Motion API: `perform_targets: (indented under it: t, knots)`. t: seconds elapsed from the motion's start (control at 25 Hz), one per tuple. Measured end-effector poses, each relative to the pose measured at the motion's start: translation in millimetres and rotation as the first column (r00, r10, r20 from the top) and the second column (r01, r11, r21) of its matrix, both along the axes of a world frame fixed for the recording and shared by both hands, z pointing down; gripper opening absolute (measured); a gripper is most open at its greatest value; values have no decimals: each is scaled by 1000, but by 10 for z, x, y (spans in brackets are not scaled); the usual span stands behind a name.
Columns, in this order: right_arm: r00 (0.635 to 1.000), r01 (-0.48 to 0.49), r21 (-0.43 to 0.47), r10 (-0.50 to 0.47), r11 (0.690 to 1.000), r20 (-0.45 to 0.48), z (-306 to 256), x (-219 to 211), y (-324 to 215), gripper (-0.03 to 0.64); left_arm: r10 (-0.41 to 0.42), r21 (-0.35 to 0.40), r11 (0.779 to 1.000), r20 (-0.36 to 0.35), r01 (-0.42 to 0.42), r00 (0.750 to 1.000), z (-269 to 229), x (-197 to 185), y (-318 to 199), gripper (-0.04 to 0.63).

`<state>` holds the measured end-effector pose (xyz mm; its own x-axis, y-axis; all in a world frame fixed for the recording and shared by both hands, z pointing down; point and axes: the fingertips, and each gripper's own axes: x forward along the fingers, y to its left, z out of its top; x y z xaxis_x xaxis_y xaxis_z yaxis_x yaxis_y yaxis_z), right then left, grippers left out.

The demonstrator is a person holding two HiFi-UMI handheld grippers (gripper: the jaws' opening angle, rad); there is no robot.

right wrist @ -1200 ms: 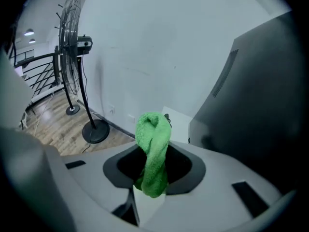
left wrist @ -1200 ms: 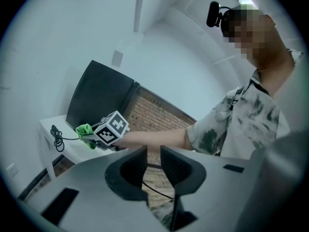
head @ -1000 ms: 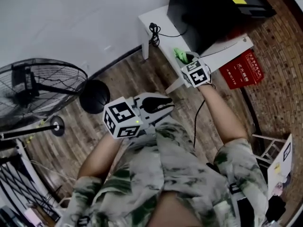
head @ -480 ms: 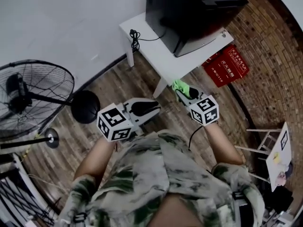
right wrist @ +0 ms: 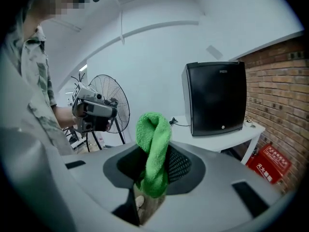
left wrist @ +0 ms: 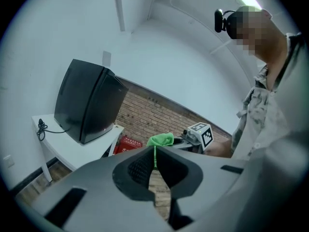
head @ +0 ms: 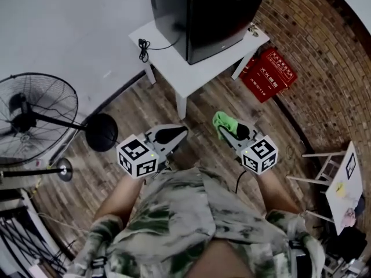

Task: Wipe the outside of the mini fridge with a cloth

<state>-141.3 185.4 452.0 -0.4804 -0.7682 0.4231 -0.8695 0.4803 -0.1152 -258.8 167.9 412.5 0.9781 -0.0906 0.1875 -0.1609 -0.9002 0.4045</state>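
My right gripper (head: 229,131) is clamped on the green cloth (right wrist: 153,144) and my left gripper (head: 178,133) is pinched together empty, so I judge wiping not begun: next I must reach the mini fridge (head: 203,13) at twelve o'clock.

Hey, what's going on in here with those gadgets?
A person holds a claw tool in each hand. The right claw grips a green cloth; the left claw is shut and empty. The black mini fridge sits on a white table ahead, and neither claw touches it right now.
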Motion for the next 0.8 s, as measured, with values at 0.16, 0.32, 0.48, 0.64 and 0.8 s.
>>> perform_targets:
  t: [0.16,0.32,0.48,0.64,0.8]
  knots:
    - [1000,2,21,-2,1000,28,-55,302,427,121,-30,18,999,31,30,999,-49,283,355,31]
    - [999,23,32,-24,999,45,-72,504,820,121,-22,58,998,88,17,996,7,471,781,28]
    - [997,50,46,-52,998,53,-86,588,1192,120,-23,45,999,122,18,992,134,589,1167,28]
    - [996,58,50,-62,997,66,-107,683,1494,120,-28,25,999,134,25,991,227,723,1457,28]
    - [996,55,54,-59,997,68,-97,745,1713,120,-16,24,1000,141,13,990,283,813,1672,28]
